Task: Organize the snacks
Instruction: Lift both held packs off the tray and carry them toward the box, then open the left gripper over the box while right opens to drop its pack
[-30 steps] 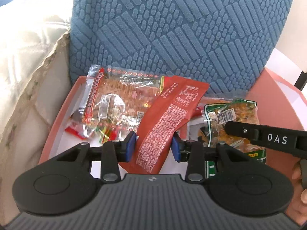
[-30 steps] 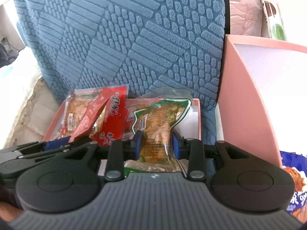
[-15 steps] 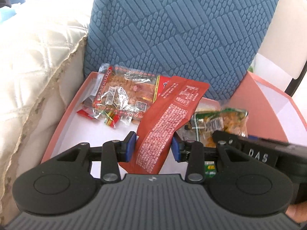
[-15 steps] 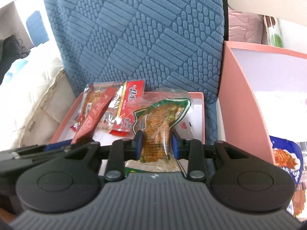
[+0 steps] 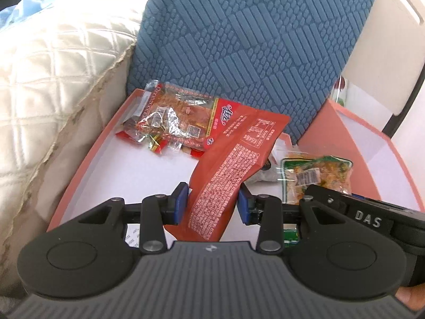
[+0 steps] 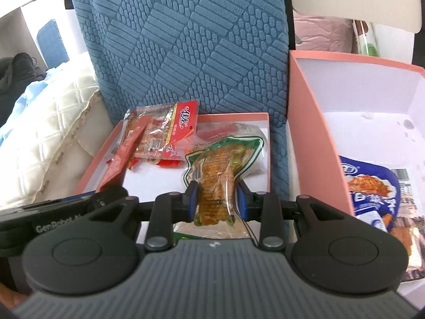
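Over the shallow tray: I have both grippers raised clear of the tray (image 5: 87,159), each with a packet; a second ago they sat lower and closer in.
Left gripper (image 5: 212,199): pinching the red packet (image 5: 231,170) by its lower end, the blue pads pressed on both sides, the packet leaning toward 1 o'clock.
Right gripper (image 6: 215,202): pinching the green-edged packet (image 6: 217,175) at its narrow waist, the wider printed end fanning toward 12 o'clock.
What has changed: in both wrist views the tray now looks smaller and farther off, more of its white floor shows beneath my pads, and both packets hang free of that floor.
Left in the tray: a clear packet with orange contents (image 5: 180,114) and some small red wrappers (image 5: 156,143) bunched at 11 o'clock in the left view, against the blue cushion (image 5: 252,40).
Deep box (image 6: 313,122): at 3 o'clock in the right view, holding a blue-and-white packet (image 6: 372,183) already.
Meaning for the task: I judge the pick-up done for these two, and the carry is the step in hand; the deep box looks the likely place, though I cannot be sure.
Risk: both are slippery film bags held by a thin part, so I expect some swing and slip.
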Demonstrator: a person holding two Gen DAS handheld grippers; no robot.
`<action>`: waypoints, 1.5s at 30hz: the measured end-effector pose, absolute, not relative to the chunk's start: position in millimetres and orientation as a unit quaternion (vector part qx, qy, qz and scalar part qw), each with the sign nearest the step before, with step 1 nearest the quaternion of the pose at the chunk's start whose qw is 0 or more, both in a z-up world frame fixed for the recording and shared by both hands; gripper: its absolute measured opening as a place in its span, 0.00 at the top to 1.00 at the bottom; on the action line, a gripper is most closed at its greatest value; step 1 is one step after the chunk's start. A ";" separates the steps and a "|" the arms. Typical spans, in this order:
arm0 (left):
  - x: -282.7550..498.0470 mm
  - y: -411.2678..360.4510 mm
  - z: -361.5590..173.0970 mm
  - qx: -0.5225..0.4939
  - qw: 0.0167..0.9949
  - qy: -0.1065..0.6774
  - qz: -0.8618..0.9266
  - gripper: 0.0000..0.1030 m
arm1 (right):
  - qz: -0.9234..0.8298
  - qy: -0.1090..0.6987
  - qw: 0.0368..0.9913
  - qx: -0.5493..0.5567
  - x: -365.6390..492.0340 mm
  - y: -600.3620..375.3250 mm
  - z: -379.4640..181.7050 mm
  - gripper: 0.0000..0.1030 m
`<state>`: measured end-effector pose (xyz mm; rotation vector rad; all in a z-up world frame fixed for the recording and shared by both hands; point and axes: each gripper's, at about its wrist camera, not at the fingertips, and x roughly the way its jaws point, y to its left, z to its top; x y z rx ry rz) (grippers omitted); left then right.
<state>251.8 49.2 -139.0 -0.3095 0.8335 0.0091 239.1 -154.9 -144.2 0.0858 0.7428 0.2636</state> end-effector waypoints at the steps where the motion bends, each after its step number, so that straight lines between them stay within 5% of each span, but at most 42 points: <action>1: 250.7 49.5 -135.5 -0.150 0.904 0.402 0.003 0.57 | 0.128 0.359 0.924 0.041 236.7 -156.4 -140.5 0.68; 33: 234.5 -31.3 28.5 -0.165 0.926 0.332 -0.071 0.57 | 0.108 0.248 0.962 0.029 183.4 -243.2 19.4 0.68; 45: 256.4 -103.4 18.8 -0.157 0.918 0.344 -0.118 0.57 | 0.060 0.248 0.967 0.017 187.0 -302.0 18.0 0.68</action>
